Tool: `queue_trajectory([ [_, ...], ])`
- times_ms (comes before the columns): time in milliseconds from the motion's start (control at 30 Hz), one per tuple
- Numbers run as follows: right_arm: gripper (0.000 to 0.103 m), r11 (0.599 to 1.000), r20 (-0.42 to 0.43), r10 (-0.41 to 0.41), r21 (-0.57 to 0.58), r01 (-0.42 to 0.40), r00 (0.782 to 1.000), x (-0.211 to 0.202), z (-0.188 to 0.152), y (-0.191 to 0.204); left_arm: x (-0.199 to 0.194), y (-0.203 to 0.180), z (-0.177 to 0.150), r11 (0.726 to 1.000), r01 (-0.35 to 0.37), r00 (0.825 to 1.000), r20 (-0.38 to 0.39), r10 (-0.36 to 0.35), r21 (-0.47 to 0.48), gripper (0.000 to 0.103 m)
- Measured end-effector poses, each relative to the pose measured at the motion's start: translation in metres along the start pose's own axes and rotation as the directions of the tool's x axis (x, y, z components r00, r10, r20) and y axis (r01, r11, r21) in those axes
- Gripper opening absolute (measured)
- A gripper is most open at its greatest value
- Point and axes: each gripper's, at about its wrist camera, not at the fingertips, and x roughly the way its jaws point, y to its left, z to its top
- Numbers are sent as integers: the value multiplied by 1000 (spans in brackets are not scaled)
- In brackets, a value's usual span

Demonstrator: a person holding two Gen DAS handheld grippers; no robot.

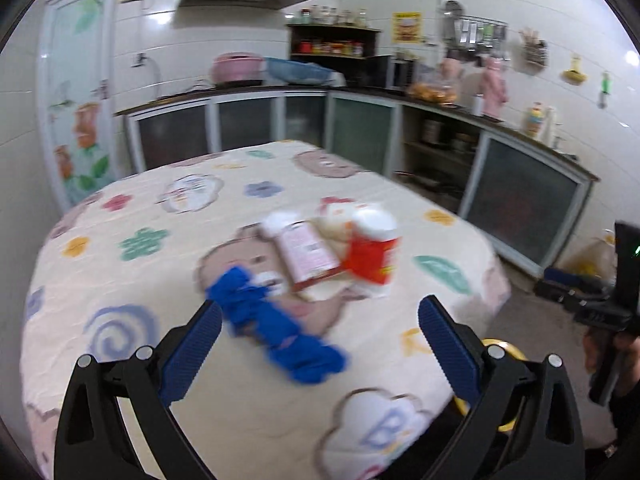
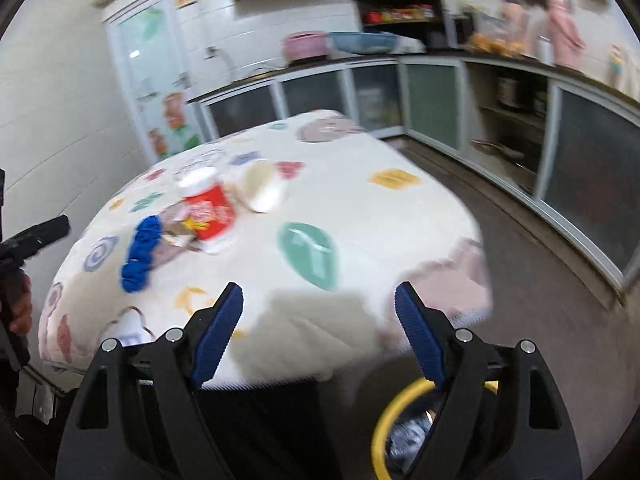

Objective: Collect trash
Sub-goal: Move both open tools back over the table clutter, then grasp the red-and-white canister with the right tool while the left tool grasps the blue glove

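On the patterned tablecloth [image 1: 132, 280] lie a crumpled blue wrapper [image 1: 280, 332], a flat pink packet [image 1: 306, 252], a red-and-white cup [image 1: 372, 252] and a white cup behind it [image 1: 332, 220]. My left gripper [image 1: 320, 324] is open above the table, the blue wrapper between its fingers. My right gripper [image 2: 318, 308] is open and empty over the table's near edge; the blue wrapper [image 2: 140, 256], the red-and-white cup [image 2: 210, 212] and a white cup on its side [image 2: 262, 188] lie ahead to the left. A yellow-rimmed bin [image 2: 400, 420] sits below the table's edge.
Kitchen counters with cabinets [image 1: 360, 136] run along the back and right walls. The yellow bin rim also shows beside the table in the left wrist view [image 1: 504, 350]. The other hand-held gripper shows at the right edge [image 1: 616, 308]. Grey floor [image 2: 520, 260] lies right of the table.
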Motion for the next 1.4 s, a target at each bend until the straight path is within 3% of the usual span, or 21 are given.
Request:
queue_trajectory([
  [100,75,998,-17,42,-42,-43,999,20,13,28,12,15,-6,999,-27,999,-46,26,-17,95],
  [433,74,986,-72,128,-102,-135,989,68,34,76,46,39,-40,990,13,987,-157,-35,-138,95],
  [1100,74,971,-114,184,-132,-198,976,120,60,107,90,34,-48,964,138,950,-245,-194,-228,95],
  [1400,74,961,-159,215,-141,-238,963,141,67,111,110,29,-45,960,127,945,-265,-194,-251,95],
])
